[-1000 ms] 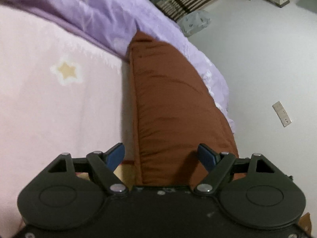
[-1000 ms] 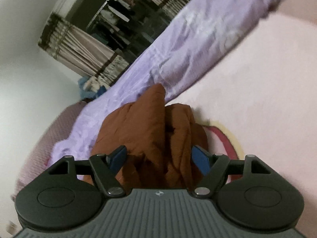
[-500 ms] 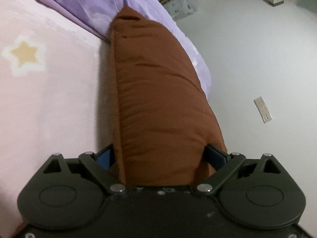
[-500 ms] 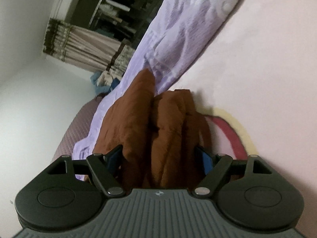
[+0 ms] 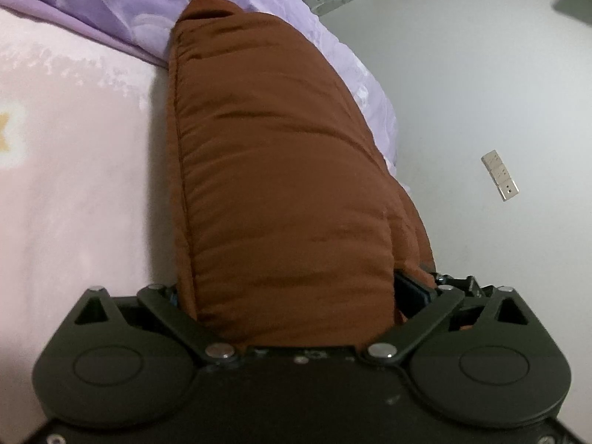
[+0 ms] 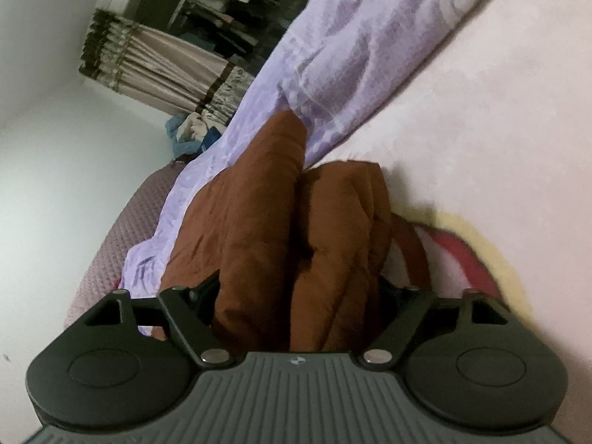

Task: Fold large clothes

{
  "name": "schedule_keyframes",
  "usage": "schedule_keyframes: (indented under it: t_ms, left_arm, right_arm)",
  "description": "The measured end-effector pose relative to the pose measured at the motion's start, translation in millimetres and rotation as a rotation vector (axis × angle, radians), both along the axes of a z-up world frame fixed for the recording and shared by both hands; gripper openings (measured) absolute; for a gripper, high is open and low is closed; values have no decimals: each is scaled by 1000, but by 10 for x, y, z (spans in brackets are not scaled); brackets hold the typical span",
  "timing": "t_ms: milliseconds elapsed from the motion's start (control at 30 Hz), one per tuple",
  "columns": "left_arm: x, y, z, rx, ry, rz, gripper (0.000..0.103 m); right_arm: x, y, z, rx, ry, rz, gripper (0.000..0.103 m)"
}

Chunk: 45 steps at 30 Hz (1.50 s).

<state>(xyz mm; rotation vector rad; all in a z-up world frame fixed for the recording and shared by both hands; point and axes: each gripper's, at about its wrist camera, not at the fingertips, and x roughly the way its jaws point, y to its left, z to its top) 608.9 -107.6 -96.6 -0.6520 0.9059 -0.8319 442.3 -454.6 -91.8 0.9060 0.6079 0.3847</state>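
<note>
The brown padded garment (image 5: 281, 170) is lying bundled on a pale pink fleece blanket (image 5: 74, 192), its far end resting against a rumpled lilac quilt (image 5: 111, 3). Its fabric is looking smooth and slightly glossy, puffed into soft quilted ridges with a stitched seam running along the edge on the left of the left gripper (image 5: 292, 296). In the left wrist view it is tapering to a blunt point straight ahead of the fingers. The blanket is looking fuzzy, with part of a yellow star (image 5: 7, 137) printed off to the gripper's left. A plain white wall (image 5: 481, 92) with a small socket plate (image 5: 499, 175) is sitting to its right.

The left gripper is spread wide around the thick near end of the garment, the padding filling the whole gap; one blue pad is just peeking out on the right, the other is buried in cloth. Whether the pads are truly pinching, I cannot tell.

In the right wrist view the right gripper (image 6: 299, 296) is likewise spread wide around two fat folds of the garment (image 6: 266, 222) standing side by side, both fingers pressing into the cloth. A striped curtain (image 6: 155, 74) is hanging far ahead on its left, and a red and yellow pattern (image 6: 466, 251) is showing on the blanket at its right.
</note>
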Motion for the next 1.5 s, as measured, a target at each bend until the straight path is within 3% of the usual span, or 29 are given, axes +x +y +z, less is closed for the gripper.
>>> schedule_keyframes:
  t_ms: [33, 100, 200, 467, 633, 800, 967, 1167, 1300, 1400, 1500]
  left_arm:
    - [-15, 2, 17, -2, -3, 4, 99]
    - [-59, 18, 73, 13, -18, 4, 97]
    - [-125, 47, 225, 16, -37, 4, 90]
    - [-579, 674, 859, 21, -158, 27, 90]
    - [-956, 1236, 1035, 42, -204, 65, 90]
    - [-1130, 1646, 920, 56, -196, 95, 90]
    - [-1139, 1853, 611, 49, -151, 94, 90]
    - [-965, 1859, 202, 53, -86, 83, 90]
    - [-908, 1919, 25, 24, -70, 86, 92]
    - [-923, 1904, -21, 43, -85, 78, 94]
    - [-862, 1856, -29, 28, -84, 80, 96]
  right_arm:
    - [-15, 1, -1, 23, 9, -2, 67]
    - [-23, 3, 13, 50, 19, -4, 54]
    - [-105, 76, 161, 39, -5, -21, 45]
    - [-416, 592, 721, 71, -125, 43, 43]
    - [-518, 1091, 880, 55, -165, 120, 45]
    - [-525, 1497, 817, 38, -152, 165, 45]
    - [-440, 1636, 569, 51, -95, 179, 45]
    - [-374, 1684, 233, 38, -19, 169, 45]
    - [-330, 1609, 14, 87, -7, 165, 49]
    - [-295, 1620, -113, 80, -6, 171, 56]
    - [-312, 1610, -208, 111, -11, 170, 57]
